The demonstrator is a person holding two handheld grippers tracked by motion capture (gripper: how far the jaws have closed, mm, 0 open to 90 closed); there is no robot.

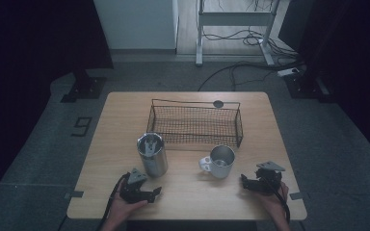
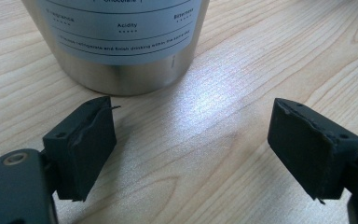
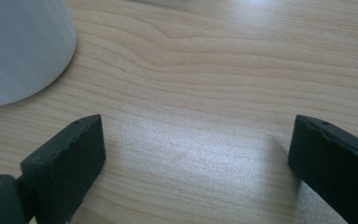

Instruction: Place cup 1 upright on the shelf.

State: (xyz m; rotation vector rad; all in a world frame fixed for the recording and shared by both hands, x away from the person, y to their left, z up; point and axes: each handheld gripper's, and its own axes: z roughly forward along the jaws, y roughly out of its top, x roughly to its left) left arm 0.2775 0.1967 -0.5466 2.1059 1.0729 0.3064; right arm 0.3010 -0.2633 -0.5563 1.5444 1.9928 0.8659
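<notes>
A tall steel tumbler [image 1: 152, 155] with a printed label stands left of the table's centre; its base [image 2: 121, 51] rises just ahead of my left gripper [image 2: 191, 149]. That left gripper [image 1: 147, 188] rests near the front edge, open and empty, just short of the tumbler. A steel mug [image 1: 220, 161] with a white handle stands to the right of the tumbler. Its side [image 3: 18, 46] shows at the upper left of the right gripper view. My right gripper [image 3: 196, 158] is open over bare wood, to the right of the mug [image 1: 248, 182].
A black wire mesh basket [image 1: 196, 126] sits behind the tumbler and mug, across the middle of the wooden table [image 1: 115, 120]. Something grey shows inside the tumbler's mouth. Cables and a desk frame [image 1: 236, 29] lie on the floor beyond the table.
</notes>
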